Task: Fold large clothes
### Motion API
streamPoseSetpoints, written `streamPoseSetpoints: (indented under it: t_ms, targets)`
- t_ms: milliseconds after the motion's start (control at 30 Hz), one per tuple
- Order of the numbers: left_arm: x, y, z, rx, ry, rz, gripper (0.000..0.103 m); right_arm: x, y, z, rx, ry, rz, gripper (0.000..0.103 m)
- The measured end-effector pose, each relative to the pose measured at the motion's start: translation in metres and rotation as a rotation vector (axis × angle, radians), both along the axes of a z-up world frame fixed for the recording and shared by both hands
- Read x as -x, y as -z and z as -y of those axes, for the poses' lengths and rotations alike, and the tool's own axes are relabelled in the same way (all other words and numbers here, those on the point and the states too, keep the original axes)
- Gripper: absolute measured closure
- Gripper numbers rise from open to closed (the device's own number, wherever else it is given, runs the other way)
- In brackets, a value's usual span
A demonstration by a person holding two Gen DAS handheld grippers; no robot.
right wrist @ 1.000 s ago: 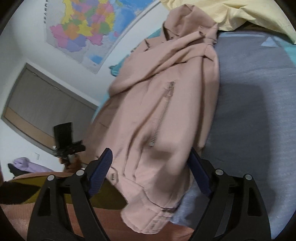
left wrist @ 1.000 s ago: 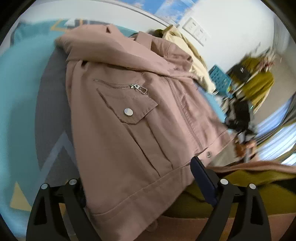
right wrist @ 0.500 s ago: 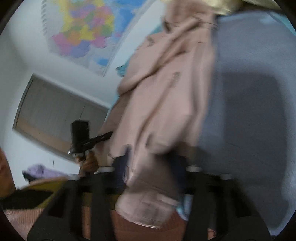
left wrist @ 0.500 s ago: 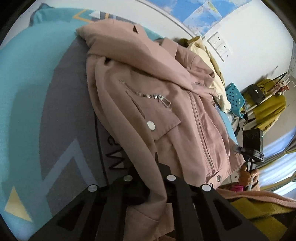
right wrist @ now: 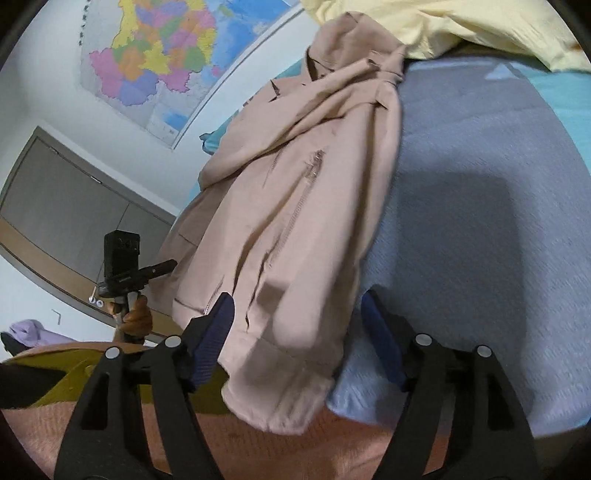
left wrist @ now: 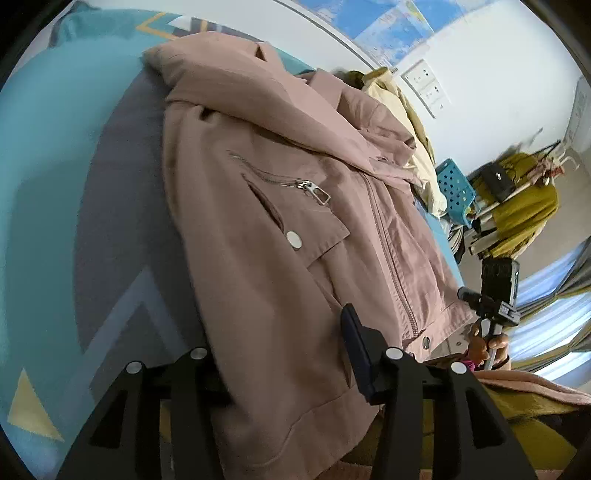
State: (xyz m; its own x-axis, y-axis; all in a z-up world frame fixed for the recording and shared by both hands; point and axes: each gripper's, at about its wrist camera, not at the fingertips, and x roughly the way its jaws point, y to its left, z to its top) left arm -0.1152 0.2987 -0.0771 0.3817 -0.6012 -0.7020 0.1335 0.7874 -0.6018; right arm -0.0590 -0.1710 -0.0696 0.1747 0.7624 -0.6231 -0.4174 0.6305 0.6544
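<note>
A dusty-pink jacket (left wrist: 280, 236) with a zip pocket and snap buttons lies front up on a teal and grey bedspread (left wrist: 74, 177). Its hem hangs over the near edge. My left gripper (left wrist: 280, 350) is open, with its fingers on either side of the hem's left corner. In the right wrist view the same jacket (right wrist: 295, 206) runs away from me. My right gripper (right wrist: 299, 325) is open, with its blue pads astride the hem's right corner. Neither gripper pinches the cloth.
A pale yellow garment (right wrist: 461, 26) lies by the jacket's collar at the far end of the bed. A wall map (right wrist: 166, 55) hangs behind. A blue plastic stool (left wrist: 454, 188) and a rack with mustard clothes (left wrist: 524, 206) stand beside the bed. An orange-pink blanket (right wrist: 258, 450) lies below the grippers.
Half a second ago both grippers were shut on the jacket's hem. Now both have opened and the hem rests loose between the fingers.
</note>
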Motion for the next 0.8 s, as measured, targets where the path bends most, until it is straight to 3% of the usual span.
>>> streamPoseSetpoints:
  t_ms: [33,67,100,167,267,367,567,633,800]
  targets:
    - [-0.002,0.000,0.002,-0.002,-0.002,0.000,0.061,-0.002,0.001,-0.005,0.003,0.003,0.007,0.038]
    - [-0.004,0.001,0.004,-0.006,-0.004,-0.004,0.071,-0.004,0.003,-0.009,0.000,0.003,-0.004,0.066]
    - [-0.006,0.004,0.005,-0.027,-0.020,-0.024,0.094,-0.008,0.010,-0.014,-0.015,-0.005,-0.037,0.080]
    - [-0.006,0.006,0.000,-0.017,-0.047,-0.040,0.099,-0.012,0.022,-0.012,-0.083,0.005,-0.092,0.092]
    - [0.003,-0.012,-0.008,-0.001,-0.088,0.012,0.100,-0.009,0.005,0.006,-0.246,0.031,-0.081,0.097]
    - [0.017,-0.042,-0.021,0.036,-0.120,0.092,0.100,0.004,-0.033,0.014,-0.323,0.028,0.023,0.097]
    - [0.045,-0.091,-0.039,0.039,-0.145,0.230,0.101,0.031,-0.088,0.016,-0.379,-0.013,0.161,0.097]
    - [0.046,-0.090,-0.039,0.037,-0.137,0.230,0.101,0.032,-0.088,0.017,-0.339,-0.001,0.165,0.097]
    - [0.032,-0.046,-0.029,0.003,-0.098,0.122,0.101,0.020,-0.040,0.011,-0.240,0.012,0.000,0.092]
